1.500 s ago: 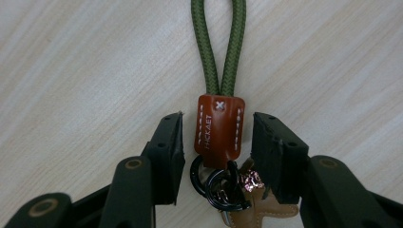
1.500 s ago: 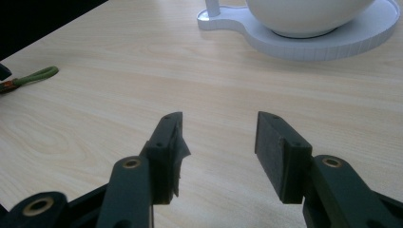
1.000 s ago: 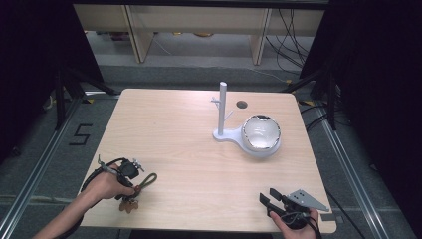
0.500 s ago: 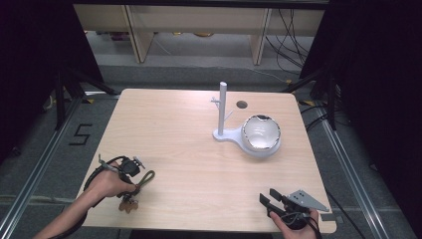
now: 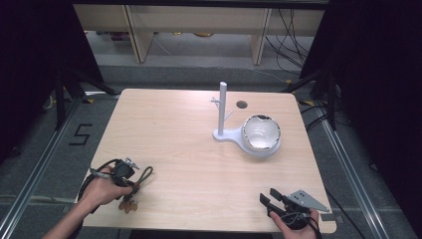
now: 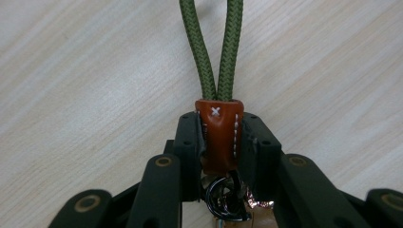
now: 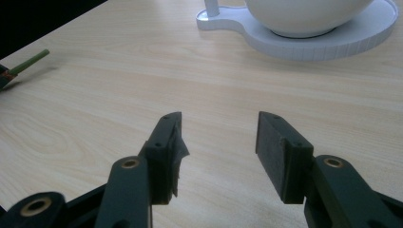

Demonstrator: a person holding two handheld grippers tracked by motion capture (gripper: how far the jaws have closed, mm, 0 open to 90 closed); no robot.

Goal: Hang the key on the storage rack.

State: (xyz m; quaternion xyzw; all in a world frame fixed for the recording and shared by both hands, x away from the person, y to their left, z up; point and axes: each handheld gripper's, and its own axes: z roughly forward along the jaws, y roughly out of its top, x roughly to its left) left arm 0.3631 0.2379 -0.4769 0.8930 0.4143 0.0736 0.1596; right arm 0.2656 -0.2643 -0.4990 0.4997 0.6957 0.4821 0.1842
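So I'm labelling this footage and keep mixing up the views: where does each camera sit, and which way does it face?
High view: above the near table edge, looking forward and down; both forearms, left gripper, right gripper.
Left gripper view: rides that gripper, looking down at the keychain it has just closed on.
Right gripper view: low, facing the bowl stand; own gripper open.
Shared: the high and right gripper views both show the stand.

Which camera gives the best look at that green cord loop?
The left gripper view: the green cord loop rises from a brown leather tab. The high view shows it small beside the left gripper; the right gripper view catches one end.
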